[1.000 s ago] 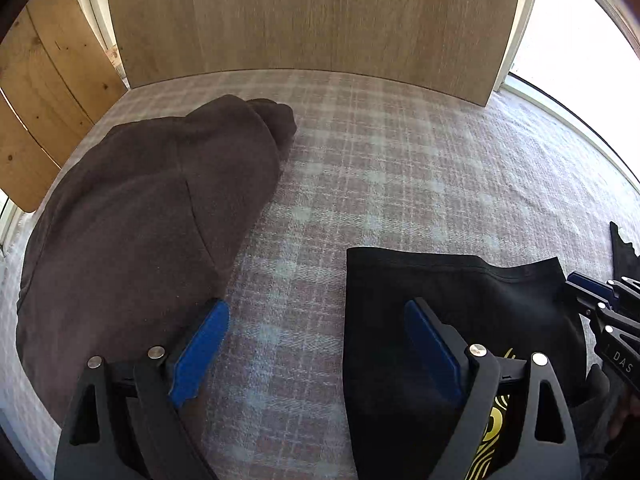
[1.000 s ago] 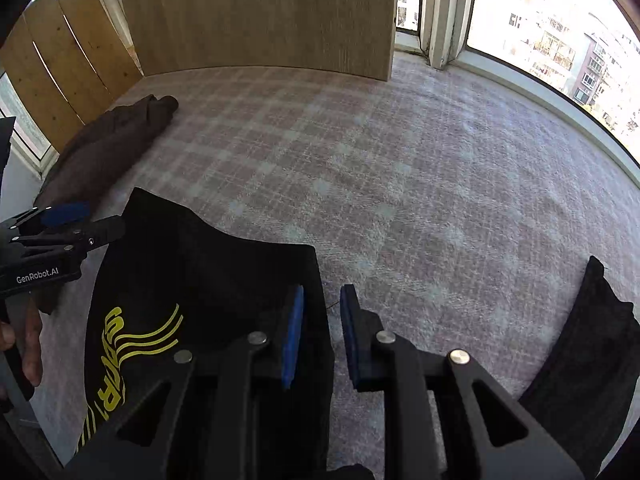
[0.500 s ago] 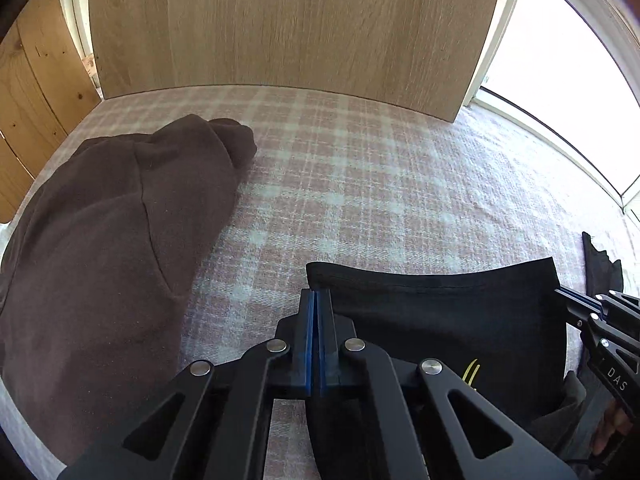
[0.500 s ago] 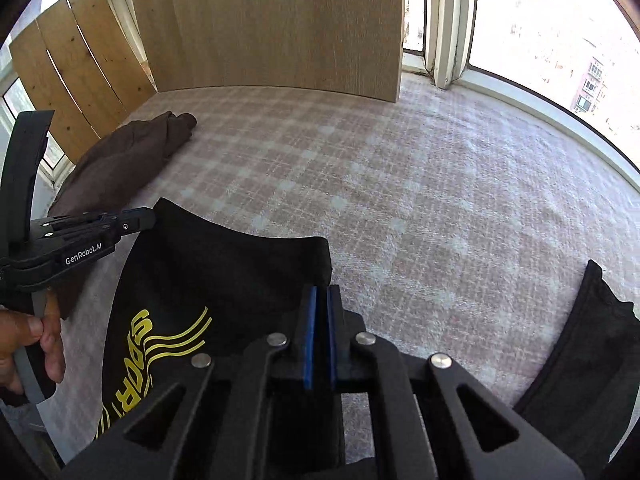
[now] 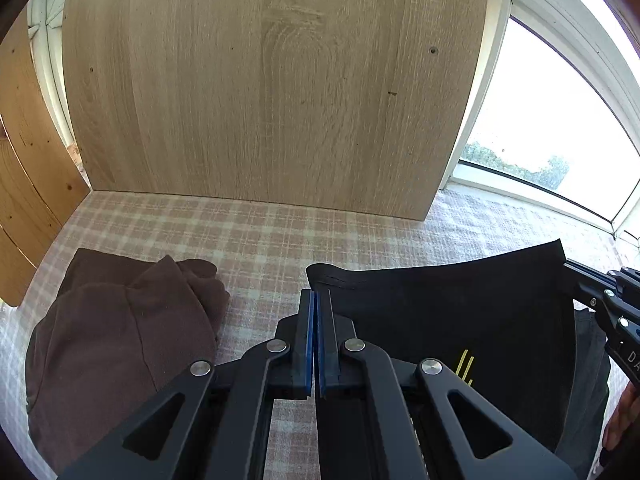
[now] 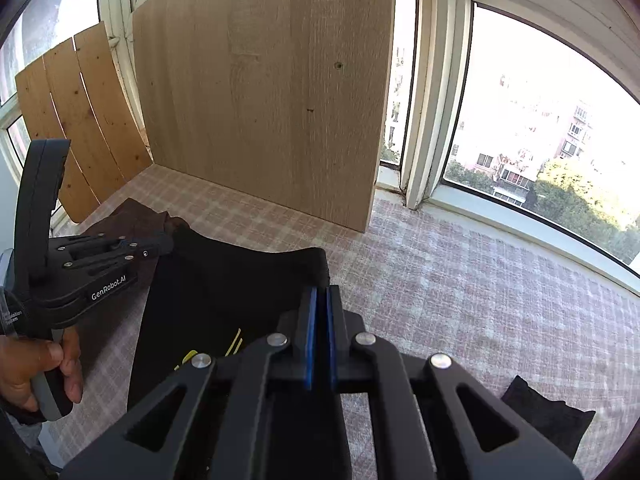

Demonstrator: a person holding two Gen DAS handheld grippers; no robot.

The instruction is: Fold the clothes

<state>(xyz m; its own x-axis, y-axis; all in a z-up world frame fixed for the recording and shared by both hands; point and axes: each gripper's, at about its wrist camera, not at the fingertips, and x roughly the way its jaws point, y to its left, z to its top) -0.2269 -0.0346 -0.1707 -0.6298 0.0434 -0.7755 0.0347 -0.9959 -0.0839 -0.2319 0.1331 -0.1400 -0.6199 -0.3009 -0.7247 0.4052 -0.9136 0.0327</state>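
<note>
Left tongs [image 5: 316, 300] and right tongs [image 6: 321, 300] each pinching black shirt [image 5: 440, 312] corners, stretched between them

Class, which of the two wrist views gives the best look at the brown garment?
The left wrist view: the brown garment fills its lower left, folds showing, on the checked cloth. In the right wrist view only a strip shows, behind the left gripper.
</note>
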